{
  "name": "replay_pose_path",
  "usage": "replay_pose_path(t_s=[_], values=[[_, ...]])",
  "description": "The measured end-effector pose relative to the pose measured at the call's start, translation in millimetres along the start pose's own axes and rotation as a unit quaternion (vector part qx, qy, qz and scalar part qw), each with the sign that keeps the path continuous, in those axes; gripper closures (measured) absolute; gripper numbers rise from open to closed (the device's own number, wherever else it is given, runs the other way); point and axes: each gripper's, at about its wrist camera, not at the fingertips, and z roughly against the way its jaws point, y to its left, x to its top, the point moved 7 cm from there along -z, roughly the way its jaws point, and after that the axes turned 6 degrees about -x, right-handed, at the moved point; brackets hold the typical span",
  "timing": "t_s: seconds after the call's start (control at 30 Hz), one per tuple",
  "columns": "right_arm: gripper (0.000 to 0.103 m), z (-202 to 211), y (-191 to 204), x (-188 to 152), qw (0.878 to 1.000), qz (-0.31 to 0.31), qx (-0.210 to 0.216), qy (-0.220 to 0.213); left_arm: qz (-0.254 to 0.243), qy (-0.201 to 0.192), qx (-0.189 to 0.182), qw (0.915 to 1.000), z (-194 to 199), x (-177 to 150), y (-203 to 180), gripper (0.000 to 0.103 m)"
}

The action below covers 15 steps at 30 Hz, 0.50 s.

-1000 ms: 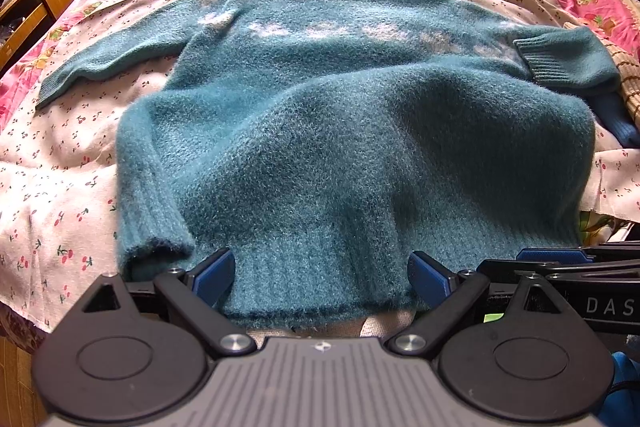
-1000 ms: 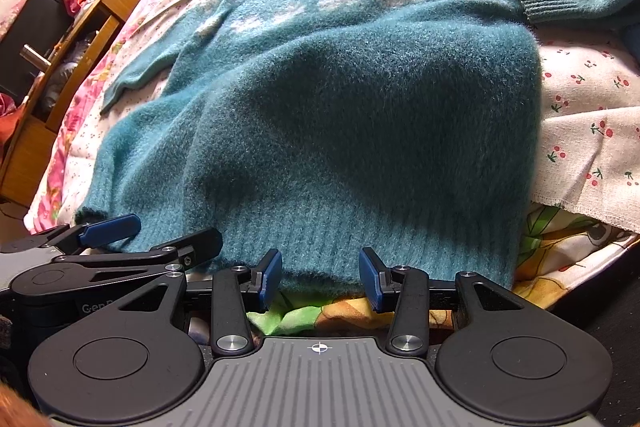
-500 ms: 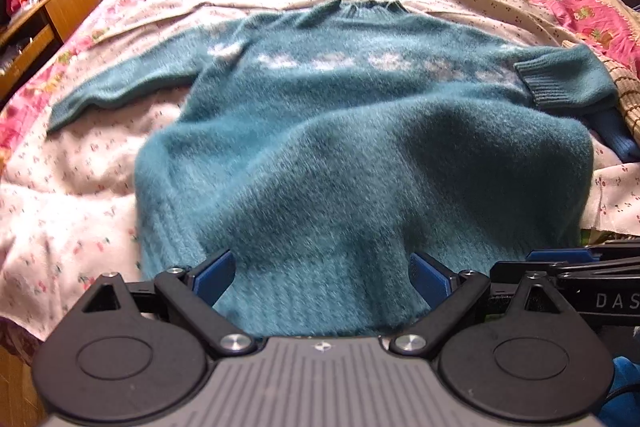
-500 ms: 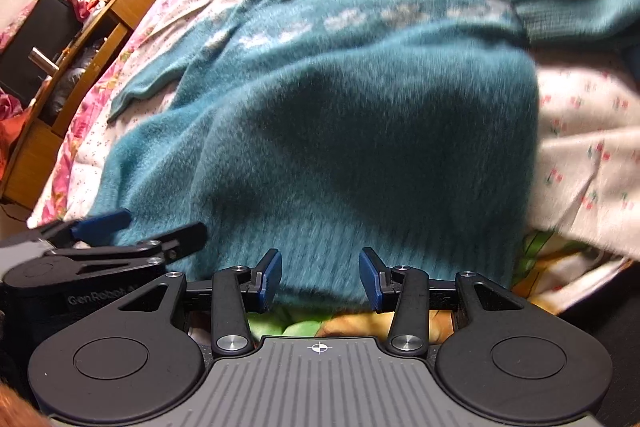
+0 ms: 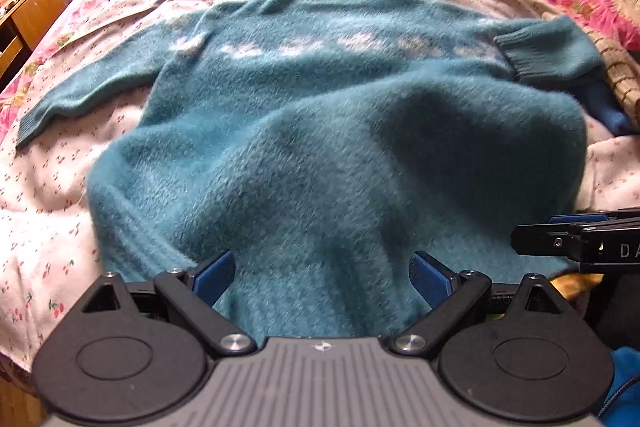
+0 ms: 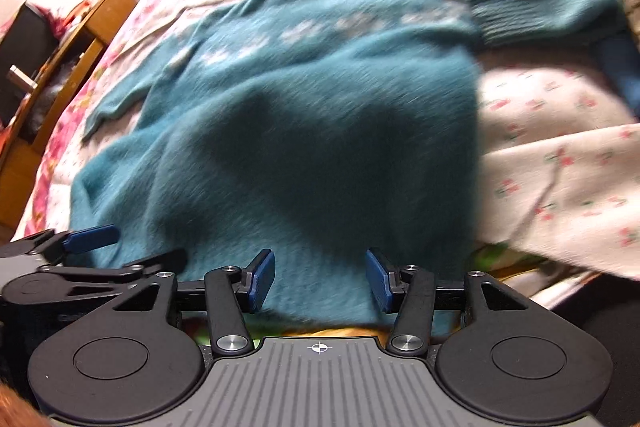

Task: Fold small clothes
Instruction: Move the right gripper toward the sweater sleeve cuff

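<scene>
Since the earlier frame the teal sweater (image 5: 340, 147) has bunched toward the far side of the flowered bed sheet (image 5: 48, 195), its near hem raised; our right gripper (image 6: 320, 277) is opening around that hem, pads clear, while our left gripper (image 5: 322, 277) stands wide open. We should pinch both hem corners evenly before folding

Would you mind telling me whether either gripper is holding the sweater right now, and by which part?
Nothing is held. The left gripper stands open over the teal sweater's hem, and the right gripper's jaws are opening around it, pads clear.
</scene>
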Motion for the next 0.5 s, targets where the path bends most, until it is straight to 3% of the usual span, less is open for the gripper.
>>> replay_pose_path(t_s=[0.23, 0.4, 0.5], values=[[0.053, 2.5, -39.8, 8.8, 0.998, -0.038, -0.052, -0.022, -0.028, -0.013, -0.021, 0.9993, -8.5, 19.3, -16.4, 0.000], [0.051, -22.3, -48.6, 4.8, 0.998, -0.050, -0.046, 0.008, -0.038, 0.009, -0.041, 0.9984, -27.2, 17.6, -27.5, 0.000], [0.063, -26.0, -48.7, 2.0, 0.998, -0.042, -0.042, 0.019, -0.040, 0.027, -0.043, 0.9979, -35.5, 9.8, -29.5, 0.000]])
